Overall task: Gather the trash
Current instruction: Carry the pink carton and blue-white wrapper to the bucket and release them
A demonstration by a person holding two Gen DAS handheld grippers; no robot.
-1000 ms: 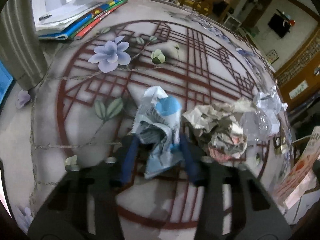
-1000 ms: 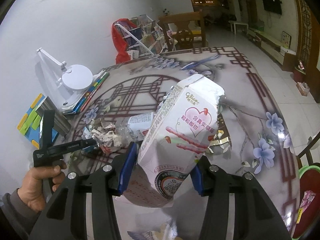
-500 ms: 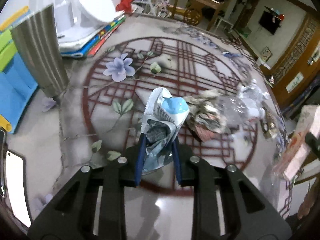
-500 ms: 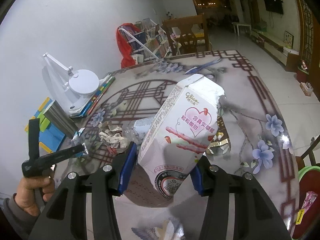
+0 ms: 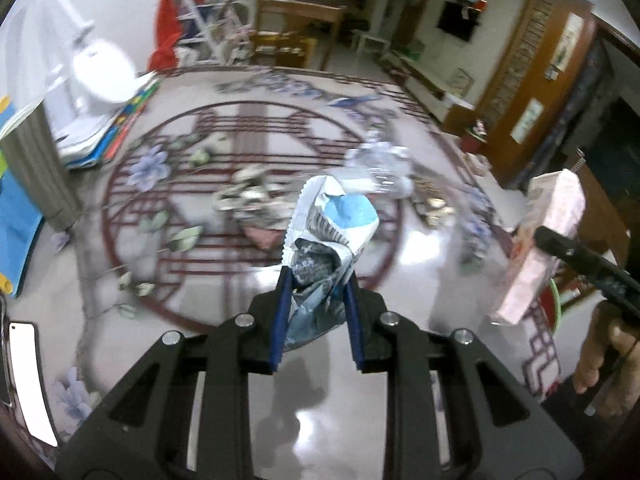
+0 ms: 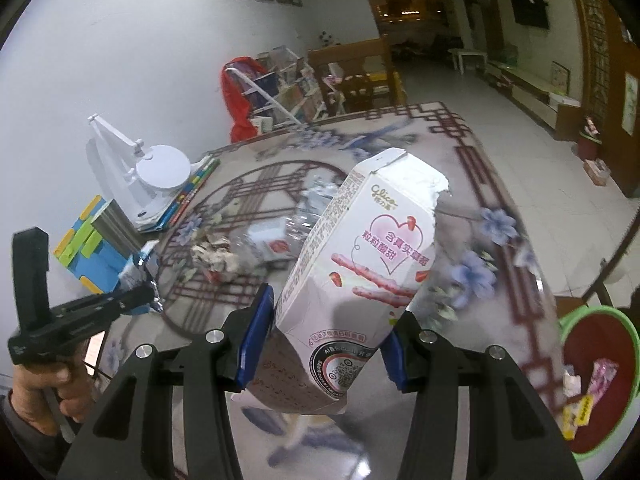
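The left gripper (image 5: 316,276) clenches a crumpled blue-and-white wrapper (image 5: 330,232), lifted above the patterned table (image 5: 320,412). The right gripper (image 6: 326,312) grips a tall pink-and-white snack box (image 6: 368,264), torn open on top, also above the table. Blurred scraps, perhaps paper (image 5: 250,196), lie on the table beyond.

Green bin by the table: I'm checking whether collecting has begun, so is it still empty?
No. In the right wrist view the green bin already holds a few wrappers on its red inside.
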